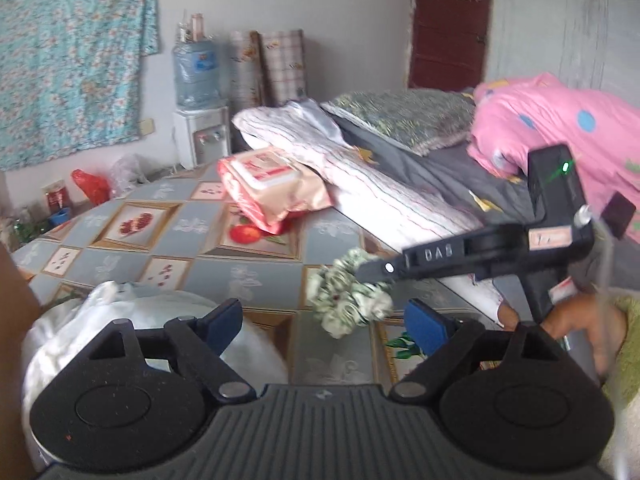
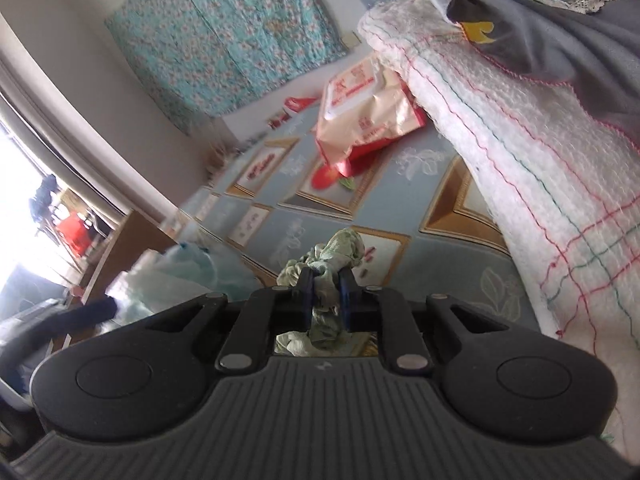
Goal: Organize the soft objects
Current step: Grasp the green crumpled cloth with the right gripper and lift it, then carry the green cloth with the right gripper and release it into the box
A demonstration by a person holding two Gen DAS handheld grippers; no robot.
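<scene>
A green-and-white floral scrunchie (image 1: 344,300) hangs just above the patterned tablecloth (image 1: 208,276). My right gripper (image 1: 372,270) comes in from the right, held by a hand (image 1: 580,320), and pinches it. In the right wrist view that gripper (image 2: 326,278) is shut on the scrunchie (image 2: 344,246), with fabric bunched between the blue pads. My left gripper (image 1: 323,312) is open in the foreground, its blue pads (image 1: 224,320) wide apart with nothing between them, just short of the scrunchie. A white crumpled bag or cloth (image 1: 120,312) lies by its left finger.
A pink pack of wipes (image 1: 272,184) lies on the table against a white stitched blanket (image 1: 360,176). Behind are a grey sheet, a patterned pillow (image 1: 400,116) and a pink quilt (image 1: 560,120). A water dispenser (image 1: 200,80) stands at the wall.
</scene>
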